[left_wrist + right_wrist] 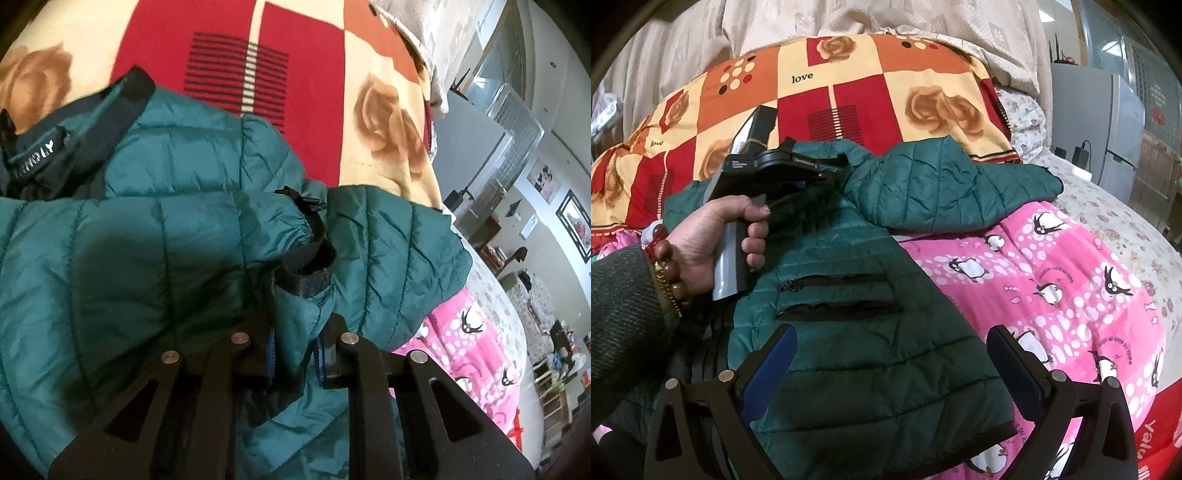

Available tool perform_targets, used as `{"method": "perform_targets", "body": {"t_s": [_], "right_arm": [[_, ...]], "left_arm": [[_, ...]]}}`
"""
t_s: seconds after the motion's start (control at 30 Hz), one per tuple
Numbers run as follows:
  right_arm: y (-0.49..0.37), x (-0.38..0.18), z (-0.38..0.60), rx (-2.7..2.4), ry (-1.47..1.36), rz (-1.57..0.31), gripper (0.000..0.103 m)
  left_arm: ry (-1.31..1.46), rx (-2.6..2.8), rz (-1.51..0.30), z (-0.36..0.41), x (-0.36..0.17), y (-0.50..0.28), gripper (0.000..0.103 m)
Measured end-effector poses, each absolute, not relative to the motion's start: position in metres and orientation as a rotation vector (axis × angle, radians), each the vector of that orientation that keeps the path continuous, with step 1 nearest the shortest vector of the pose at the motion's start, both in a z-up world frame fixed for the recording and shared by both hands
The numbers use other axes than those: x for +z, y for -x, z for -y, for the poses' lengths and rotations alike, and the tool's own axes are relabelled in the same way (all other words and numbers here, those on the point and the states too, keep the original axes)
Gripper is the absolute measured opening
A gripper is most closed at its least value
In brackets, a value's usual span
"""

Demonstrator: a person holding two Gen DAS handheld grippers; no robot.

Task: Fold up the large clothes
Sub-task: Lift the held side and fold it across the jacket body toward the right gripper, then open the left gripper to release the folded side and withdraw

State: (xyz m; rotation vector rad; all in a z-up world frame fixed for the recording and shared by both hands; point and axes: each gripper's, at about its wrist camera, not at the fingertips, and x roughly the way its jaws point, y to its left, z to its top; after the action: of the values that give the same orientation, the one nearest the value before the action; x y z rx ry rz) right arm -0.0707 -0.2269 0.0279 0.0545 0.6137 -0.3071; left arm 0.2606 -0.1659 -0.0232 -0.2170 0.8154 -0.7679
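Note:
A teal quilted puffer jacket (pixel 849 302) lies on a bed. In the left wrist view the jacket (pixel 129 258) fills the frame, collar with label (pixel 48 151) at upper left. My left gripper (pixel 293 350) is shut on a sleeve near its black cuff (pixel 308 273), holding it over the jacket body. In the right wrist view the left gripper's body (pixel 768 166) and the hand holding it sit over the jacket's upper part. The other sleeve (pixel 945 184) lies out to the right. My right gripper (pixel 894 365) is open, its fingers either side of the jacket's lower edge.
A red, orange and cream rose-pattern quilt (pixel 849 92) lies behind the jacket. A pink penguin blanket (pixel 1052 288) covers the bed to the right. Furniture and pictures line the room's right side (pixel 535 221).

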Motion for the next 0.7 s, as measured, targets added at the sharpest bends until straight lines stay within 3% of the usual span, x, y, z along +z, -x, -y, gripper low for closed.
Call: {"method": "perform_targets", "body": {"t_s": [0.27,0.33,0.4,0.43,0.7], "right_arm": [[0.069,0.027,0.223,-0.317,-0.031,-0.622,0.102],[0.068,0.027,0.221,-0.317,-0.020,-0.625,0.102],[0.068,0.027,0.220,-0.319,-0.011,-0.627,0.102],[0.067,0.027,0.220,-0.321,-0.008,-0.628,0.102],[0.067,0.026,0.220,-0.325,-0.008,-0.640,0.102]], "left_arm": [[0.218,-0.783,-0.888,0.173,-0.041,-0.260,0.015],[0.242,-0.778,-0.912,0.171,-0.045,-0.263,0.025],[0.276,-0.805,-0.937,0.169,-0.047,-0.264,0.061],[0.287,-0.820,-0.938,0.168,-0.046,-0.263,0.066],[0.306,-0.848,-0.854,0.108,-0.004,-0.236,0.069]]}}
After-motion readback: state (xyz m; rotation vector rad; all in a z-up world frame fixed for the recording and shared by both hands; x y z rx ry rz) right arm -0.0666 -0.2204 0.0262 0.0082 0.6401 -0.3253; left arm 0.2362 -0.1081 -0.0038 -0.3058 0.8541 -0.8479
